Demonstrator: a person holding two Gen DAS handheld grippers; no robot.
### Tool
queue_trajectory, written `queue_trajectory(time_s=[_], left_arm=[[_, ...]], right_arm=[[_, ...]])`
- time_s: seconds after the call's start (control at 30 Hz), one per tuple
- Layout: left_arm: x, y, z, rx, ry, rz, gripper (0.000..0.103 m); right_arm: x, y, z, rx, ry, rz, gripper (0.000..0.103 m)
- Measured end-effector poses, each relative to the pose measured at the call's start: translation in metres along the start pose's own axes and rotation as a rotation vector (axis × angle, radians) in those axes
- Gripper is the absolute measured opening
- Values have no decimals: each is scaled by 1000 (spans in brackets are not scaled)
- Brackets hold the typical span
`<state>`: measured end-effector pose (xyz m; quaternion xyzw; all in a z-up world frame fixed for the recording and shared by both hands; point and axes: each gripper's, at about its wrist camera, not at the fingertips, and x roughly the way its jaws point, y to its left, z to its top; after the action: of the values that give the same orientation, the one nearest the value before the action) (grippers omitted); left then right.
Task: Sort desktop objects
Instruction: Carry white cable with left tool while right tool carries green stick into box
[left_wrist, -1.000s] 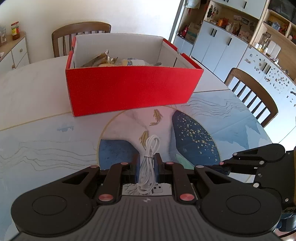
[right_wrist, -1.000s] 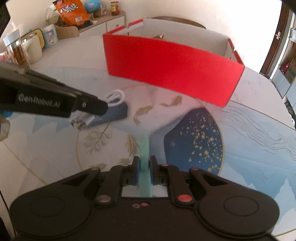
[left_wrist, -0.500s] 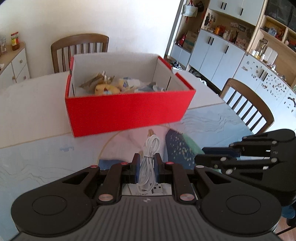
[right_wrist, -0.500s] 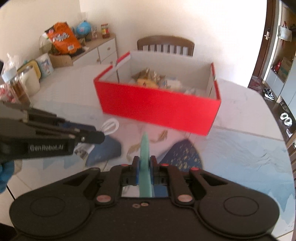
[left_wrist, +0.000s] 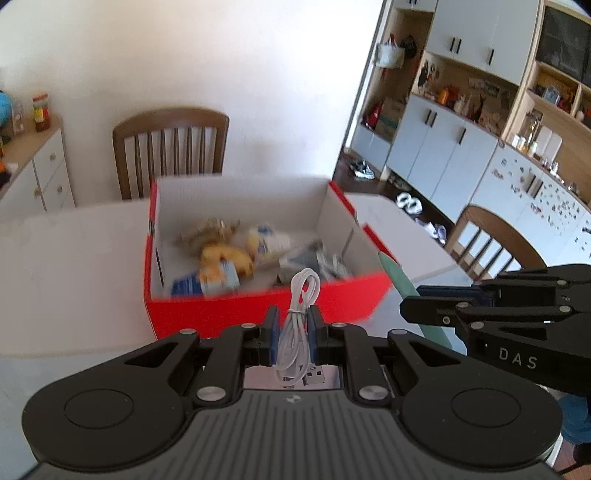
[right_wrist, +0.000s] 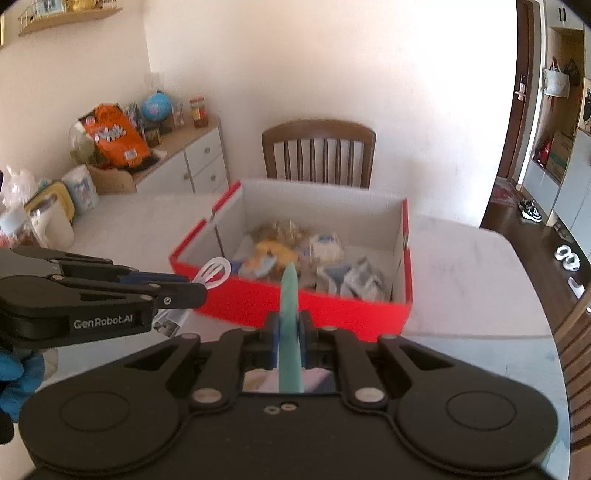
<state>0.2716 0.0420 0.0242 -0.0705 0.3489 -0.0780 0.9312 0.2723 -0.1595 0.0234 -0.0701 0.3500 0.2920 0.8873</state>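
My left gripper (left_wrist: 292, 321) is shut on a coiled white USB cable (left_wrist: 297, 321), held in the air in front of the near wall of the red box (left_wrist: 258, 308). My right gripper (right_wrist: 289, 325) is shut on a flat pale green object (right_wrist: 290, 321), also raised before the red box (right_wrist: 314, 306). The box is open and holds several packets and small items. In the right wrist view the left gripper (right_wrist: 199, 291) comes in from the left with the cable loop (right_wrist: 216, 271). In the left wrist view the right gripper (left_wrist: 406, 302) is at the right with the green object (left_wrist: 399, 280).
The box stands on a marble table (right_wrist: 461, 273). A wooden chair (left_wrist: 170, 147) stands behind the box and another chair (left_wrist: 495, 240) at the right. A sideboard (right_wrist: 173, 166) with snacks and jars is at the left, and cabinets (left_wrist: 461, 140) at the right.
Both grippers have risen from the table with their objects and moved toward the box. The view now looks down into the box from higher up.
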Motion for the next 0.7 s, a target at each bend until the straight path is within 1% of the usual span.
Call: queue_trajectory(time_s=[0.13, 0.27, 0.53, 0.7], left_arm=[[4, 2, 20, -5, -25, 11, 14], [12, 7, 35, -11, -31, 24, 14], [38, 20, 55, -22, -4, 43, 14], [56, 26, 63, -20, 23, 70, 14]], right_arm=[[4, -3, 16, -8, -27, 4, 10], [14, -9, 31, -13, -38, 7, 10], [39, -16, 47, -17, -30, 7, 10], [56, -21, 55, -3, -17, 9, 10]])
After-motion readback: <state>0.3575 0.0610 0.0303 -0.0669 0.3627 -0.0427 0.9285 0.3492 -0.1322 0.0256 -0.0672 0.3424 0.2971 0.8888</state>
